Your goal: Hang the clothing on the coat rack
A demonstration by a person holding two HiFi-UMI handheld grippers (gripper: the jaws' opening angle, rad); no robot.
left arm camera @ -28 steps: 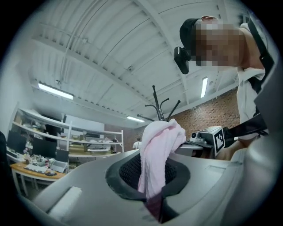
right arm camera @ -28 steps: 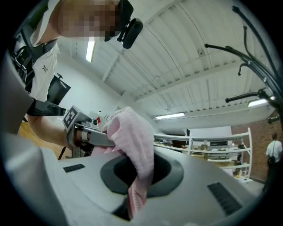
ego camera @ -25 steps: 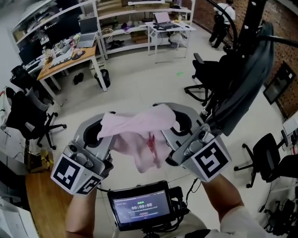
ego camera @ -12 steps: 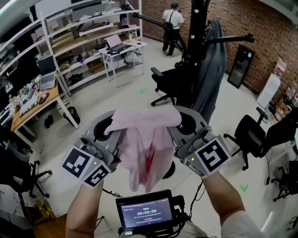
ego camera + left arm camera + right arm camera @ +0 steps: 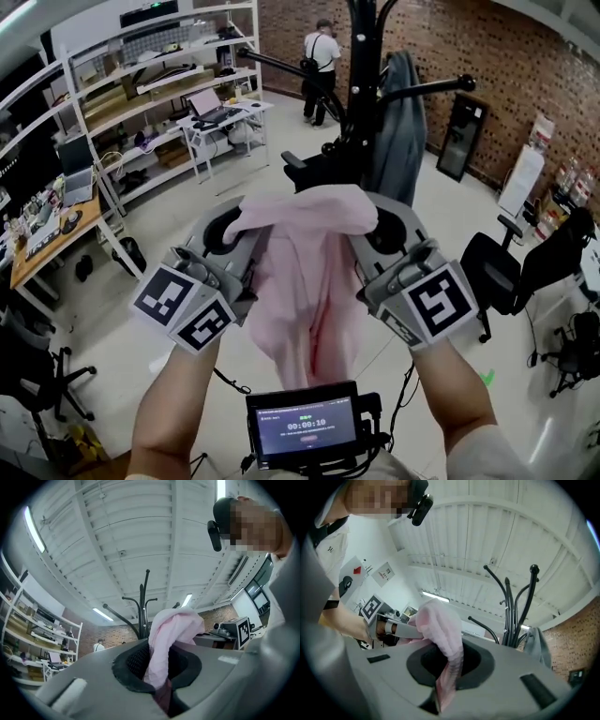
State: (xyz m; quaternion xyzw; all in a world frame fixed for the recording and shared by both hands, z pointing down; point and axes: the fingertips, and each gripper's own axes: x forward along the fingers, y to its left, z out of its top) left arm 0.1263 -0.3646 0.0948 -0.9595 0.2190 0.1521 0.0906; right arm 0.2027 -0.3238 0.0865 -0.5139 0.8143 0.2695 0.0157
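A pale pink garment (image 5: 305, 281) hangs stretched between my two grippers, its top edge bunched across both and the rest drooping towards me. In the head view my left gripper (image 5: 228, 232) is shut on the garment's left end and my right gripper (image 5: 385, 232) on its right end. Pink cloth runs down into the left gripper (image 5: 157, 670) and into the right gripper (image 5: 446, 670), pinched in each. The black coat rack (image 5: 361, 89) stands just beyond the garment, its bare hooks (image 5: 510, 597) spreading upward. A grey jacket (image 5: 398, 127) hangs on its right arm.
White shelving (image 5: 141, 84) and desks (image 5: 220, 117) line the left. Black office chairs (image 5: 506, 262) stand at the right, one (image 5: 314, 169) at the rack's foot. A person (image 5: 319, 56) stands far behind the rack. A small screen (image 5: 305, 427) sits at my chest.
Both grippers have risen with the pink garment held between them. The view has swung towards the coat rack, which now stands closer and straight ahead.
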